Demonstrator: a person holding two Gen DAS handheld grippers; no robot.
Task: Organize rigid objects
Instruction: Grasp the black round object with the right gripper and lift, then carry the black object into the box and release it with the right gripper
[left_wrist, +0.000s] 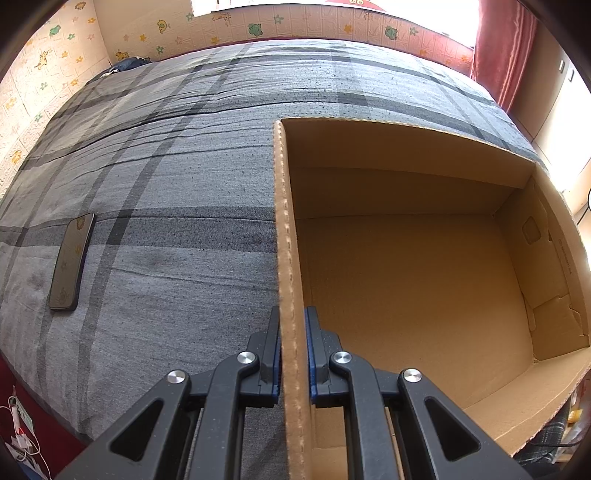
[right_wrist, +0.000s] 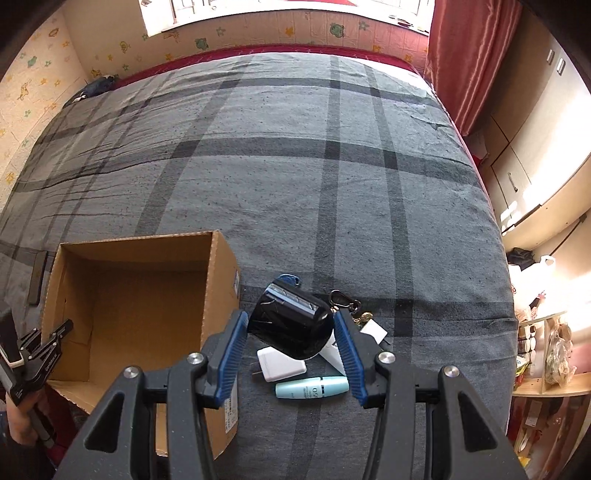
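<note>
A: What is the right gripper (right_wrist: 291, 347) pinching?
B: A glossy black cylindrical device with buttons (right_wrist: 290, 325), tilted above the grey plaid bedsheet (right_wrist: 295, 177).
A: And the left gripper (left_wrist: 293, 354)?
B: It is clamping the open brown cardboard box (left_wrist: 286, 221)'s wall.

Wide bed (right_wrist: 295, 177) under a grey sheet (left_wrist: 166, 166) crossed with darker plaid bands, creased toward the far left. Red mattress edge (right_wrist: 295, 50) showing along the far side. Cream wall panels (left_wrist: 44, 66) with cartoon frogs, giraffes and stars on the far and left walls. Bright window (right_wrist: 258, 11) above the far wall, washed out with daylight. Red curtain (right_wrist: 465, 62) hanging at far right. Pale cabinet doors (right_wrist: 532, 122) beside it, then cluttered wooden shelves (right_wrist: 546, 354) with bags and jars near right.
</note>
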